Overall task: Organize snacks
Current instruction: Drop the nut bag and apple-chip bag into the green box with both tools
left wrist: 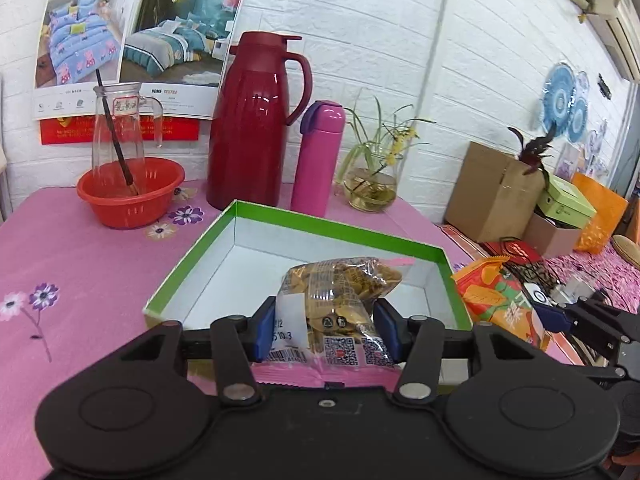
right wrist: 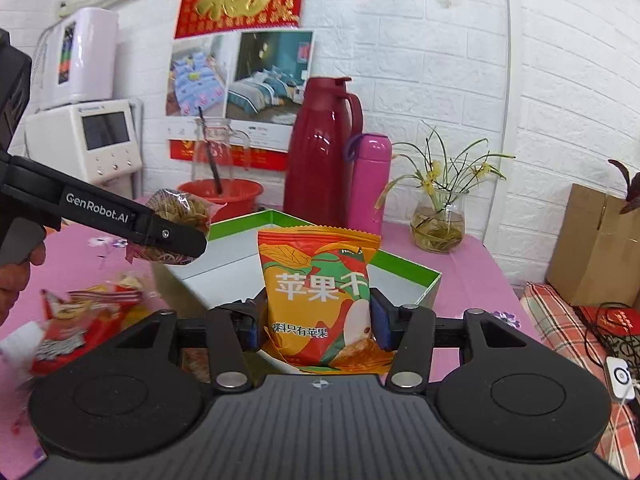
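Black claws (left wrist: 324, 332) (right wrist: 316, 320), blue pads, silver pivot screws, white "GenRobot.AI" lettering.

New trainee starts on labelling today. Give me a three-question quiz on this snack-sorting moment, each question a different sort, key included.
1. True or false: the green-rimmed box already holds a snack.
2. Which tongs grip the orange apple-chip bag: left or right?
3. What do the left tongs hold: A) clear bag of brown snacks, B) pink flask, C) red bowl?

Key: 1 false; 2 right tongs; 3 A.
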{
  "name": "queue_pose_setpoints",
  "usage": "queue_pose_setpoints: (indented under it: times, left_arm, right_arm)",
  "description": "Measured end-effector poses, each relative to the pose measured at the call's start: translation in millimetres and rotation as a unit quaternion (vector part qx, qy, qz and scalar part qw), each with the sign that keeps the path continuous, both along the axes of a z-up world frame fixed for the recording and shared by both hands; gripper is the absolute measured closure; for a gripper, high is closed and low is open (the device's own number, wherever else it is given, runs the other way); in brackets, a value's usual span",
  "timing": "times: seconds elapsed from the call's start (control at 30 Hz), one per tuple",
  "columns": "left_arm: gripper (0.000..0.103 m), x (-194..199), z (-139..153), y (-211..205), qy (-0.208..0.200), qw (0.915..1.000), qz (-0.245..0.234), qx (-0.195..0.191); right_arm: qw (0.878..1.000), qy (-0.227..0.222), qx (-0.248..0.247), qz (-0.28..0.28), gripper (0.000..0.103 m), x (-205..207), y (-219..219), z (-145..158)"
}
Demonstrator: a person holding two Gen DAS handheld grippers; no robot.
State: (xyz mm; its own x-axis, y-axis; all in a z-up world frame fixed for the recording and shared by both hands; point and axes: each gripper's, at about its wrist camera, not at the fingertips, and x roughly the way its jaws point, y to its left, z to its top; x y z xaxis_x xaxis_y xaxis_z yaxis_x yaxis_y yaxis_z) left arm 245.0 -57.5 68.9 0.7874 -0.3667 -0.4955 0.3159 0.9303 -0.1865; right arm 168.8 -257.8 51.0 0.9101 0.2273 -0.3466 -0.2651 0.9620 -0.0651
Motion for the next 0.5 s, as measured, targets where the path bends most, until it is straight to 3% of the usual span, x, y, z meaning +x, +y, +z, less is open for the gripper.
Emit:
queue_pose_setpoints:
  times: [0.23,0.27,0.3,0.33,0.37,0.5]
  left_arm:
    - [0.077,46.4,-25.2,-7.9,0.024,0.9995,0.003,0.021]
    - [0.057,49.2,-29.3,-8.0,0.024,0.9995,0.001,0.022]
    - [0.010,50.5,-31.9,-7.0,0.026,0.9994,-0.001,0.022]
    - [0.000,50.8,-34.1,-6.0,0.028,0.9994,-0.002,0.020]
    - [0.000,49.1,-34.7,-4.2,0.024,0.9996,0.001,0.017]
    - [0.000,37.0,-25.1,3.1,0.006,0.9998,0.012,0.017]
  right_arm:
    - [0.999,0.039,-0.017,0.019,0.019,47.2,13.7,-22.3]
    - [0.998,0.046,-0.025,0.023,0.015,51.5,17.1,-26.2]
    - [0.998,0.054,-0.032,0.027,0.010,55.3,20.4,-30.2]
    - [0.997,0.056,-0.042,0.029,0.006,56.7,23.1,-32.8]
    - [0.997,0.056,-0.052,0.028,0.000,56.8,24.8,-34.2]
    - [0.997,0.037,-0.064,0.030,0.000,47.8,21.5,-24.8]
